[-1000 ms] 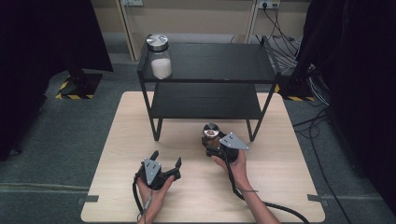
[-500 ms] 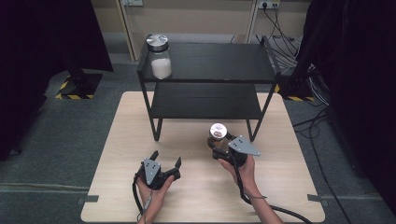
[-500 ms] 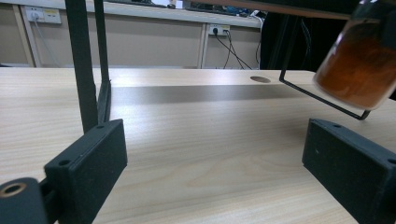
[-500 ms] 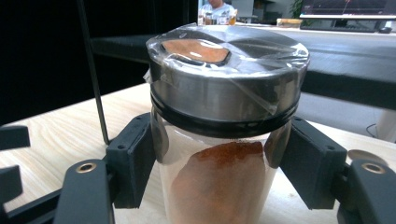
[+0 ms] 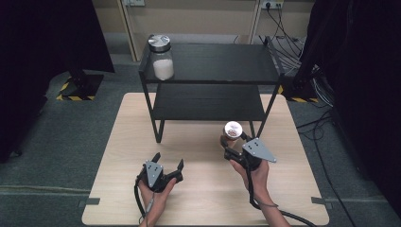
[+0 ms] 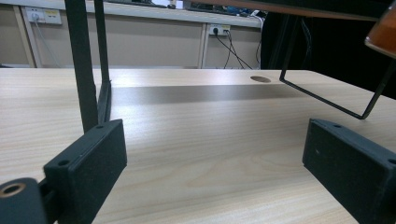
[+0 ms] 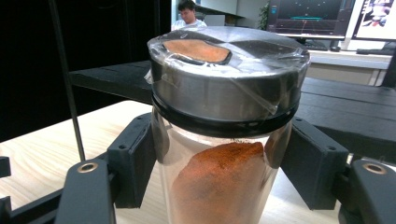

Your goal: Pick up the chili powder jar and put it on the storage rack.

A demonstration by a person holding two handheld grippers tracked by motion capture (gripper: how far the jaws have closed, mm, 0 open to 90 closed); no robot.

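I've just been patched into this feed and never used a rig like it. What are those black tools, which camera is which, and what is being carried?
A person holds a hand-operated gripper in each hand. The high view looks down on the wooden table and a black two-tier shelf. The other two cameras ride on the grippers, looking along their jaws. The left gripper sits open, low over the table, holding nothing. The right gripper is shut on a spice jar with red-orange powder and a metal lid. A jar of white powder stands on the shelf's top tier.

Black two-tier metal shelf (image 5: 213, 94): standing at back of light wooden table (image 5: 118, 156).
White-filled glass jar (image 5: 162, 59): sitting top tier, left corner.
Orange-spice glass jar (image 5: 232, 131): hanging before shelf, right.
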